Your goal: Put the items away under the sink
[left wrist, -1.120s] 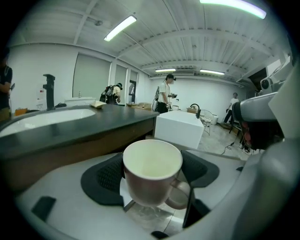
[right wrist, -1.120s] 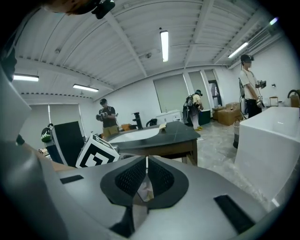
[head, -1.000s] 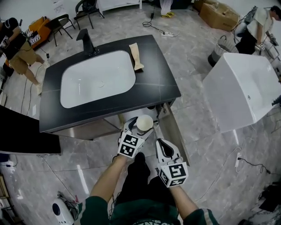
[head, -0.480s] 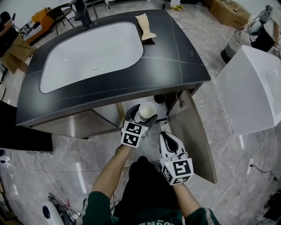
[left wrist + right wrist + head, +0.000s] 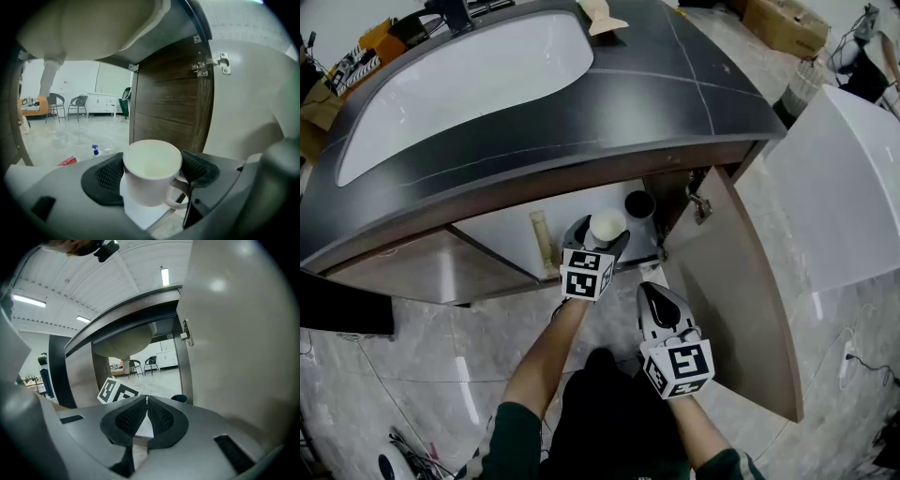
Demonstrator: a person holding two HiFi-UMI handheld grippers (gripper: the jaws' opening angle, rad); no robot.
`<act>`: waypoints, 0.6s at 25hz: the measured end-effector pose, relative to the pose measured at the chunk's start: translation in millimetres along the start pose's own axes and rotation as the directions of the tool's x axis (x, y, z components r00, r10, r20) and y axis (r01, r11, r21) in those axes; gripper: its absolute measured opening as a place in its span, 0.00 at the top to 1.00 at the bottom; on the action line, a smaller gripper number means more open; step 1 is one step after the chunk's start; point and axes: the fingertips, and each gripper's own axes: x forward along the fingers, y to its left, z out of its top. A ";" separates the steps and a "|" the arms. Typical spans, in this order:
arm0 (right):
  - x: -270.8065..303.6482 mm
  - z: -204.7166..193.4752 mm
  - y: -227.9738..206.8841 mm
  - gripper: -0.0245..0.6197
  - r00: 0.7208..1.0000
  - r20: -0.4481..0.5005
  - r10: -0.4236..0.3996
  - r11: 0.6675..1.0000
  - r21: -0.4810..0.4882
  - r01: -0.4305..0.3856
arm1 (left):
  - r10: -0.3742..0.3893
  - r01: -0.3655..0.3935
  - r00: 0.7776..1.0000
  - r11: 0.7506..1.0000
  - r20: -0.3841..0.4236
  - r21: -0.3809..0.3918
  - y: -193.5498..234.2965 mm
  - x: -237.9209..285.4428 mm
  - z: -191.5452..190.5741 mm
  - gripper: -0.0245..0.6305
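Left claw (image 5: 153, 182): the jaws are part-way closed on a white mug (image 5: 151, 164), with one ribbed pad pressed to each side of its wall. The mug is upright, mouth up and empty, its handle turned toward the right-hand jaw.

Right claw (image 5: 146, 417): the jaws are pressed together with nothing between them. In the head view it hangs back from the opening, near the person's body.

Position: the mug is at the mouth of the cabinet under the sink (image 5: 459, 80), over the front of the white cabinet floor (image 5: 502, 234). The views do not settle whether its base touches that floor. The cabinet door (image 5: 741, 291) stands wide open to the right. A dark round cup (image 5: 639, 203) already stands further in, just right of the mug.

Assessment: the step in hand is placing the mug inside the cabinet.

Next move, as judged: carry the mug inward and lower it onto bare floor beside the dark cup without knocking it. The jaws should then part only once the base is seated. The handle side needs clearance on release.
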 end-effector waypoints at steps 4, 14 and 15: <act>1.9 -14.6 -7.5 0.90 1.000 0.004 -0.004 1.000 -0.021 0.004 | 0.040 -0.040 0.999 0.999 -0.012 0.004 8.1 21.2 -29.4 0.36; -0.2 -36.3 -14.1 0.90 1.000 -0.009 0.002 1.000 -0.001 -0.002 | 0.065 -0.065 0.997 0.998 -0.030 -0.006 11.2 44.7 -63.3 0.36; -0.6 -37.3 -13.5 0.90 1.000 -0.010 0.005 1.000 -0.001 -0.005 | 0.064 -0.064 0.997 0.998 -0.034 -0.002 11.0 45.2 -65.5 0.36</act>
